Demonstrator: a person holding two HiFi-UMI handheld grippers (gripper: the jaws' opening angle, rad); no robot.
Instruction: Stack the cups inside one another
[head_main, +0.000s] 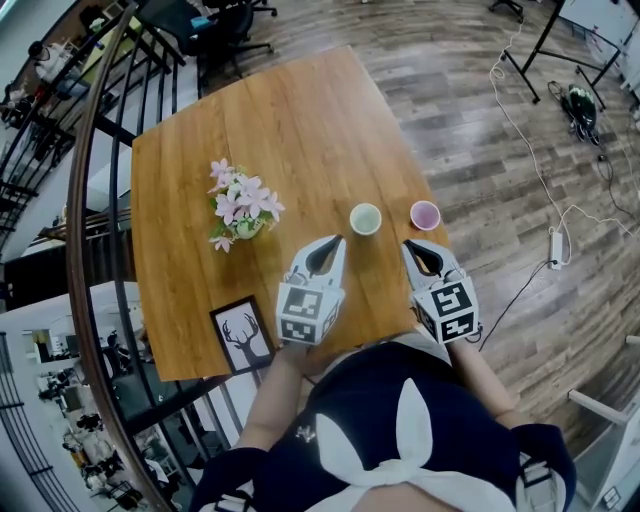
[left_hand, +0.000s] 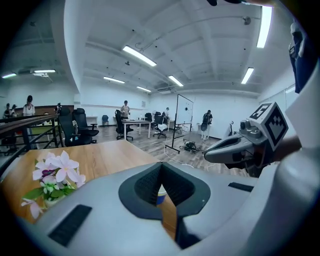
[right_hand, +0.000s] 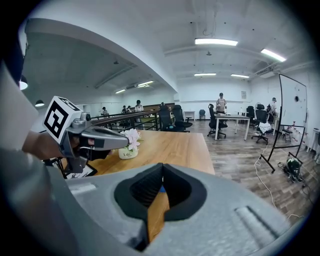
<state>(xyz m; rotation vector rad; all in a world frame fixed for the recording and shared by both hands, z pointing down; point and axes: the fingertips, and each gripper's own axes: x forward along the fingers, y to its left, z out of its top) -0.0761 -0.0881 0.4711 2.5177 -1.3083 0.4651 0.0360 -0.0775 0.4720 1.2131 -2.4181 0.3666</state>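
Both jaws are pinched shut on nothing. My left gripper (head_main: 337, 242) noses at the green cup (head_main: 365, 218) just ahead, my right gripper (head_main: 408, 245) at the pink cup (head_main: 425, 214). The cups stand apart, side by side on the table (head_main: 280, 130), unstacked.

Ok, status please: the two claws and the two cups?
Left claw shut, empty; right claw shut, empty. Green cup and pink cup stand apart on the table, not yet stacked. Nothing between claws and cups; flowers off to the side.
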